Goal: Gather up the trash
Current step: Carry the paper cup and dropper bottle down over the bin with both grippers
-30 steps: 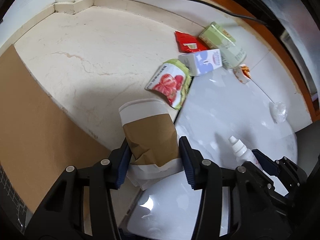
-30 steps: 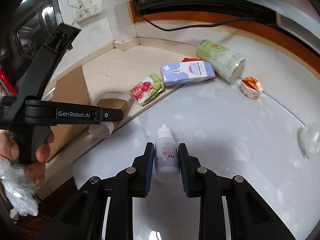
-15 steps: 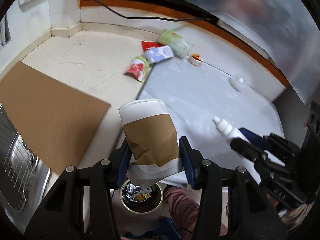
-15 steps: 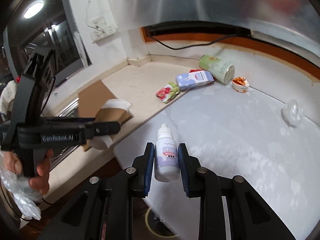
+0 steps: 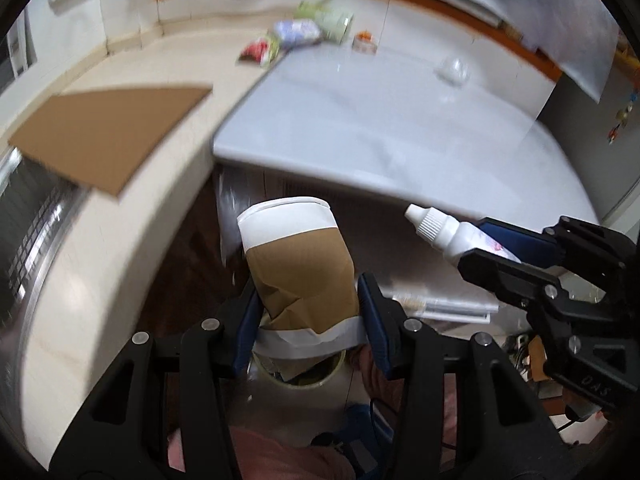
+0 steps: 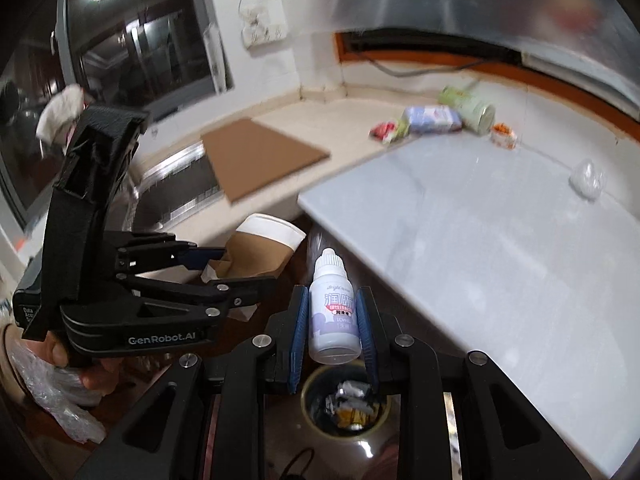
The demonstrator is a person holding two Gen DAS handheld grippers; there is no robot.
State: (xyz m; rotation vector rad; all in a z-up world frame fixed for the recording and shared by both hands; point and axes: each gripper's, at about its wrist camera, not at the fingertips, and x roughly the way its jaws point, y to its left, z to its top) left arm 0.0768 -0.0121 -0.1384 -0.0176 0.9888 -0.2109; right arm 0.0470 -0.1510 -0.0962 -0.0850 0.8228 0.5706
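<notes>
1. Both grippers have swung off the counter and now hang over the floor. A second ago they were low over the worktop; half a second ago the bin was just coming into sight.
2. Left gripper [image 5: 308,316] is pinching a crushed paper cup [image 5: 298,268] with a brown sleeve, pads pressed against its dented lower half, the cup's mouth pointing away from the camera.
3. Right gripper [image 6: 332,332] is pinching a small white dropper bottle [image 6: 332,316] by its body, cap pointing away from the gripper.
4. A round trash bin [image 6: 316,426] on the floor, already holding crumpled wrappers, sits just below the bottle in the right wrist view; in the left wrist view its rim [image 5: 334,374] shows right under the cup.
5. That lineup suggests the carry is about done and letting go comes next. The cup looks bulky against the bin's mouth, so I judge it may catch the rim if it drops off-centre.
6. Left behind on the counter: a snack packet [image 6: 386,130], a blue-and-white carton [image 6: 432,118], a green cup lying on its side [image 6: 468,106], a small orange tub [image 6: 504,134], a clump of clear plastic [image 6: 586,178] and a sheet of cardboard [image 6: 260,152]. More trips look needed.
</notes>
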